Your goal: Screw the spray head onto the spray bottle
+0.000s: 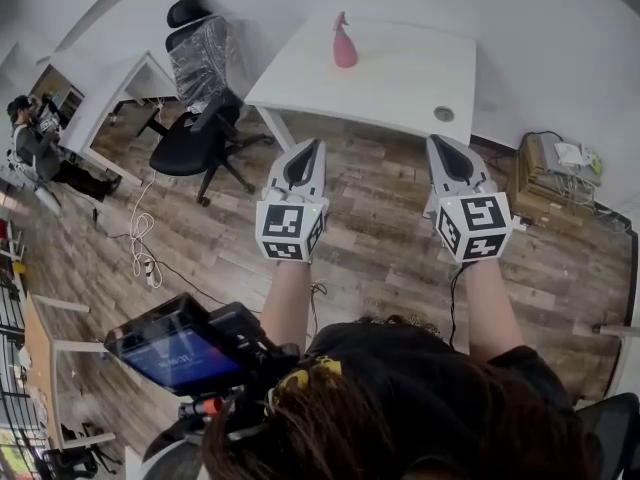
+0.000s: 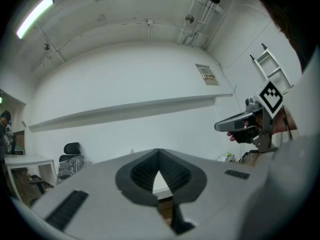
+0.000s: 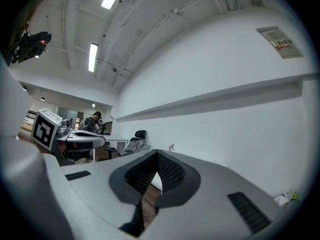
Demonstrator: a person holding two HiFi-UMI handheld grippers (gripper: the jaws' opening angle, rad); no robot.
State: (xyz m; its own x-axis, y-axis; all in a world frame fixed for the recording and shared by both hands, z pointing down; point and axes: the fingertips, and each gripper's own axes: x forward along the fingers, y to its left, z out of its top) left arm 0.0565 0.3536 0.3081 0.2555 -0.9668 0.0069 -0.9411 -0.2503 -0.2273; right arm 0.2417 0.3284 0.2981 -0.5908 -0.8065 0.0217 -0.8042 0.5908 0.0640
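A wood-plank floor (image 1: 380,238) is seen across the middle of the head view, with white walls behind it. At the top centre a white rectangular desk (image 1: 400,78) is set against the wall, a round cable hole (image 1: 443,114) showing near its lower right corner. A black office chair (image 1: 200,118) with a plastic-wrapped back is parked left of the desk, and a person (image 1: 30,138) is seated at the far upper left.

And there it is: the pink plastic spray bottle (image 1: 344,46) is found on the desk's upper left part, alone on the surface. It is stood upright on its base, long axis vertical, with the narrow head end uppermost. Which way the nozzle faces is too small to be told. It shows as a tiny pink speck in the left gripper view (image 2: 132,151) and the right gripper view (image 3: 171,147).

The left hand-held gripper (image 1: 311,148) and the right hand-held gripper (image 1: 440,144) are held side by side over the floor, well short of the desk and aimed towards it. Both sets of jaws are pressed together (image 2: 159,154) (image 3: 157,156), and nothing is gripped in either.
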